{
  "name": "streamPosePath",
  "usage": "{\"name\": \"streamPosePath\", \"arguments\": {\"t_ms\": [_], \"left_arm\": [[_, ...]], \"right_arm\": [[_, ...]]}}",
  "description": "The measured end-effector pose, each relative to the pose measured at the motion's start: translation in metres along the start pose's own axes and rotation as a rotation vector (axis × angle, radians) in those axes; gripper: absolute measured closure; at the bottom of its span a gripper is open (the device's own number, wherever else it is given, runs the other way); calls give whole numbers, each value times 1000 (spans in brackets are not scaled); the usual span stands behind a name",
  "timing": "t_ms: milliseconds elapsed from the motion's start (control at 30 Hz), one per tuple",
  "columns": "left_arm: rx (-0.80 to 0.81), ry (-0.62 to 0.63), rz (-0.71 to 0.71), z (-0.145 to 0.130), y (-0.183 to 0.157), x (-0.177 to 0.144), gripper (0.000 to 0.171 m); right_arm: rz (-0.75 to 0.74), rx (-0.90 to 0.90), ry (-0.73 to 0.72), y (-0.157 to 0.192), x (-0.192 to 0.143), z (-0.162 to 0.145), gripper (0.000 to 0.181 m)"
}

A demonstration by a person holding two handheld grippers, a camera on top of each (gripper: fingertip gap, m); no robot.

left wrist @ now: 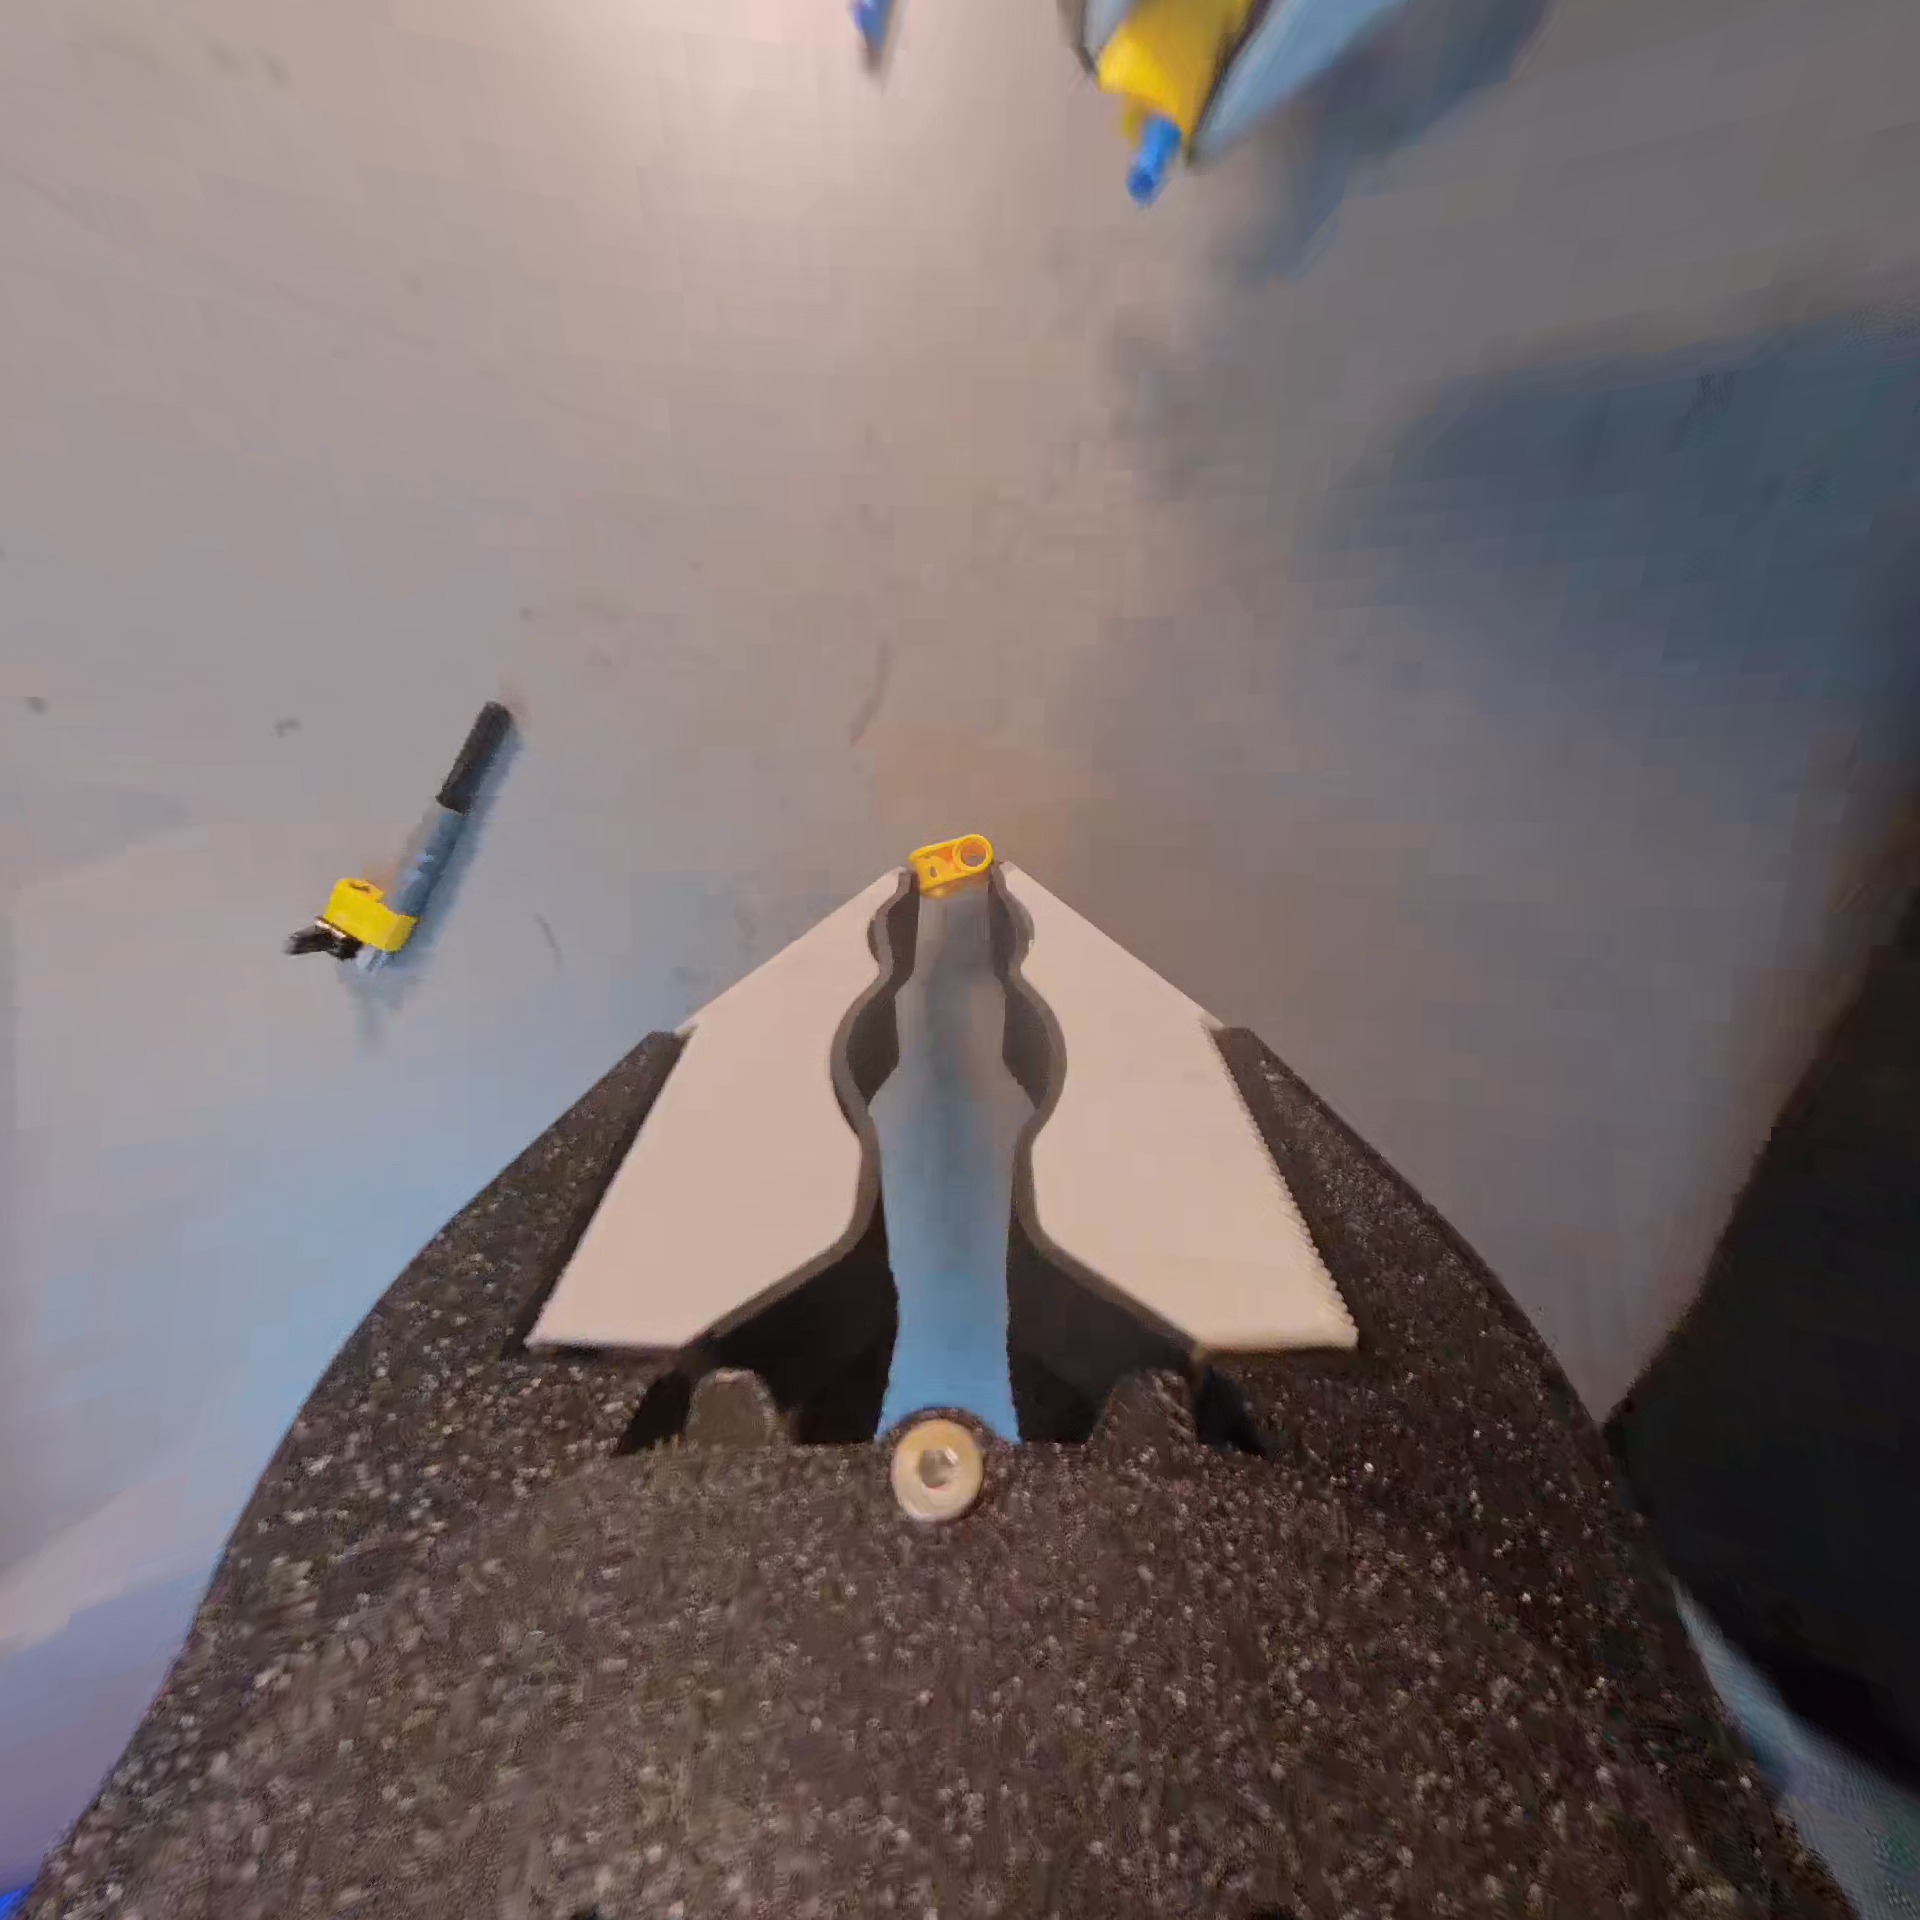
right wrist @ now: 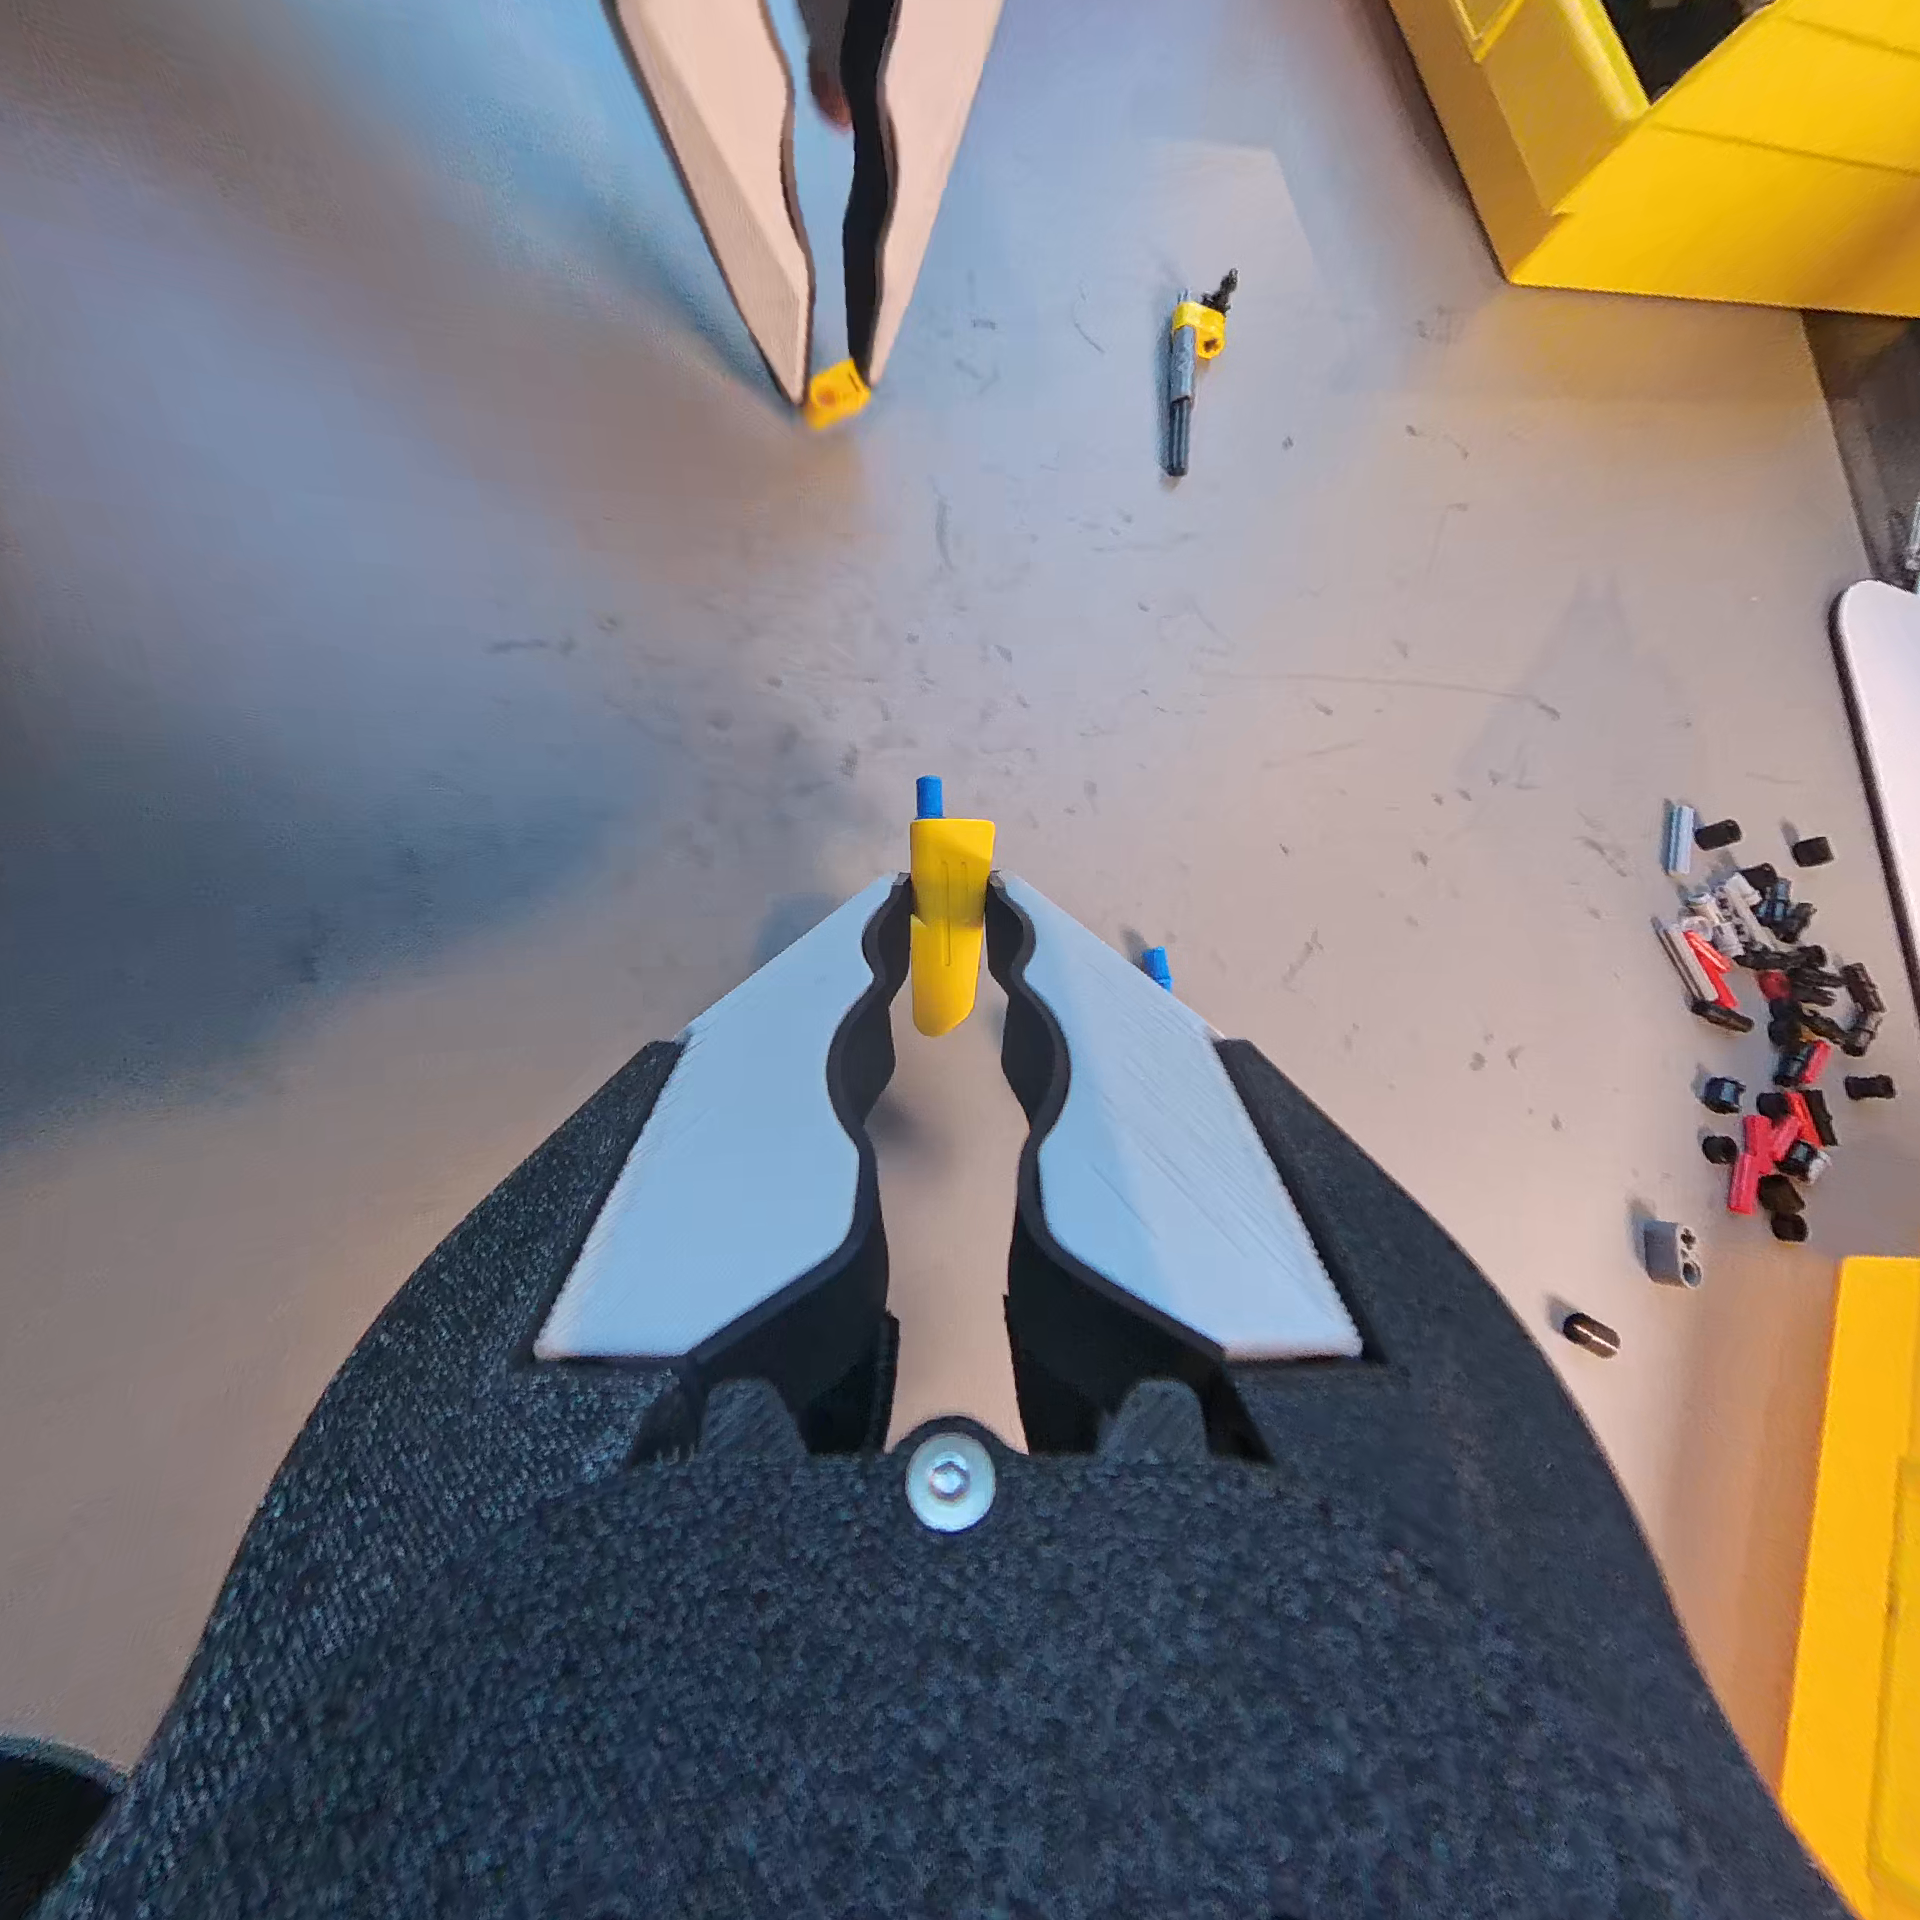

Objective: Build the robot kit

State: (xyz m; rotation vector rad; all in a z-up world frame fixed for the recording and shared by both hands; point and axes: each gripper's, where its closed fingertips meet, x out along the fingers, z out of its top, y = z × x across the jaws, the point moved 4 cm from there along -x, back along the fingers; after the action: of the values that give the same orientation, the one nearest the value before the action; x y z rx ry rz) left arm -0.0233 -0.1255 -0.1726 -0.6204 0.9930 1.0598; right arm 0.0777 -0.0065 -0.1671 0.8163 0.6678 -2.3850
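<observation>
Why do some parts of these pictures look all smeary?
In the left wrist view, the table looks blocky and smeared, and the far yellow piece is streaked; the small yellow connector looks sharp. In the right wrist view, the left side is hazy and shadowed, but the pile of small parts looks crisp.

bare tabletop [right wrist: 1039, 644] centre, loose parts [right wrist: 1777, 1029] right

No readable text, labels, brands, numbers or signs on anything in either view.
</observation>
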Motion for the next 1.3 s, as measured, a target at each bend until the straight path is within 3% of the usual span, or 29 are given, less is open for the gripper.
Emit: {"name": "streamPosePath", "arguments": {"t_ms": [133,233,400,667,833,1067,1300], "left_arm": [[291,400,-124,-7,8,-14,159],[486,628,-139,-2,13,-6,159],[641,720,-154,16,8,10,159],[585,621,-171,18,11,11,149],[431,354,-199,21,15,-2,147],[185,-103,-206,0,21,-5,144],[234,-220,-201,-8,21,7,151]], "right_arm": [[6,-16,14,3,0,0,168],[-2,-24,27,2,0,-2,168],[-21,-7,30,-4,-4,-7,168],[-12,5,30,-6,-4,-14,168],[-17,6,21,-6,-4,-12,168],[-5,9,-14,-3,-2,-3,168],[22,2,8,5,9,4,168]]}}
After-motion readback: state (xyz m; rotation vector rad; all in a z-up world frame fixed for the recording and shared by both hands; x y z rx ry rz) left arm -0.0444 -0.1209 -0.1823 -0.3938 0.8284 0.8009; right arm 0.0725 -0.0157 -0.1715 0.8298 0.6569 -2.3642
